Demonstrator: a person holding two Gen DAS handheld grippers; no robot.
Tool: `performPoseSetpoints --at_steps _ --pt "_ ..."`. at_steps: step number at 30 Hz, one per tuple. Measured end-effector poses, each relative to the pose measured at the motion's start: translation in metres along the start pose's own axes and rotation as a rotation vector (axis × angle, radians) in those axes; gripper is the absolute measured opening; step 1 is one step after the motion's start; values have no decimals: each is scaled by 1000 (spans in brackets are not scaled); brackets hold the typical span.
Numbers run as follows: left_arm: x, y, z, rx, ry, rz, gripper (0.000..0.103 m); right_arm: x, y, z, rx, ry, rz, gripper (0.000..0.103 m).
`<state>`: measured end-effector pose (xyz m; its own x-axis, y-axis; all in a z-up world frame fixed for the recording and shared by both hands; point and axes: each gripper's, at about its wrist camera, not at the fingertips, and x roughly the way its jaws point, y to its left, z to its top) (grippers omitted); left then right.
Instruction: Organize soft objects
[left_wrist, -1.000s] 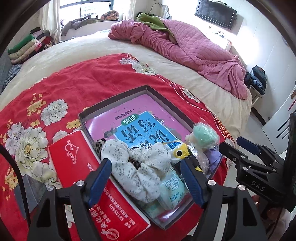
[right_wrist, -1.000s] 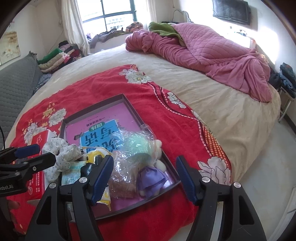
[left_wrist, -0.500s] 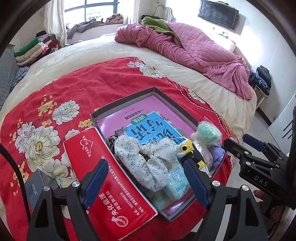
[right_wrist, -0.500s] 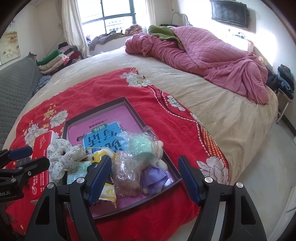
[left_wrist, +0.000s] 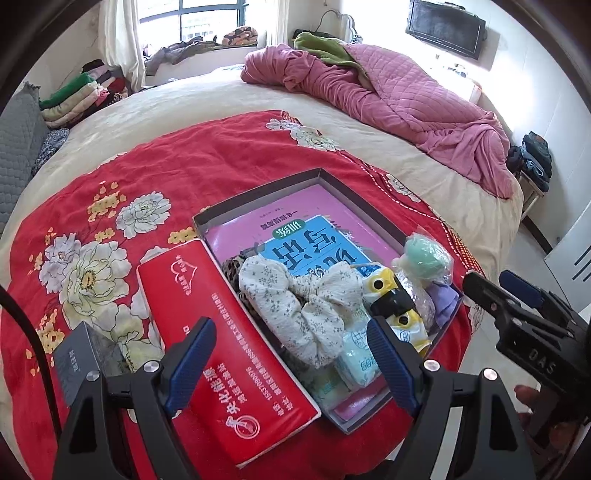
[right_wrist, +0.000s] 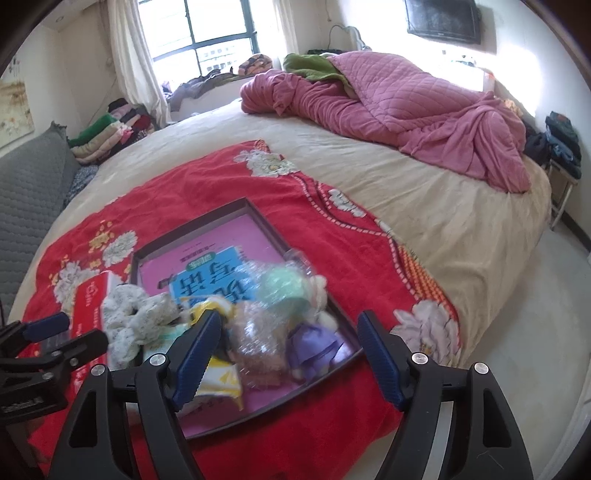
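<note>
A shallow grey box (left_wrist: 258, 199) lies on a red flowered blanket (left_wrist: 184, 166) and holds books and soft items. Among them are a white floral scrunchie (left_wrist: 295, 306), a bagged green plush (left_wrist: 424, 254), a purple plush (left_wrist: 443, 302) and small tissue packets (left_wrist: 358, 358). My left gripper (left_wrist: 290, 358) hovers open over the scrunchie and touches nothing. My right gripper (right_wrist: 288, 350) hangs above the bagged green plush (right_wrist: 284, 288) and the purple plush (right_wrist: 317, 343). Its jaws are opening, and the pads press on nothing.
A red tissue pack (left_wrist: 221, 354) lies against the box's left side, with a small dark box (left_wrist: 79, 358) beyond it. A pink quilt (left_wrist: 406, 99) is heaped at the far end of the bed. The bed's edge and the floor (right_wrist: 517, 295) are to the right.
Both grippers' jaws have widened a little. The left view has drawn back, so the small dark box now shows at lower left. The items in the grey box lie as before.
</note>
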<state>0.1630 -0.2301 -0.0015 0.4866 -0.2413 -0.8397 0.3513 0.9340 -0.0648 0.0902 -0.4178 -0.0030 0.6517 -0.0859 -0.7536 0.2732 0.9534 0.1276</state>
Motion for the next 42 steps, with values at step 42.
performPoseSetpoints --at_steps 42 --pt "-95 28 -103 -69 -19 53 83 -129 74 -87 -38 -92 -46 78"
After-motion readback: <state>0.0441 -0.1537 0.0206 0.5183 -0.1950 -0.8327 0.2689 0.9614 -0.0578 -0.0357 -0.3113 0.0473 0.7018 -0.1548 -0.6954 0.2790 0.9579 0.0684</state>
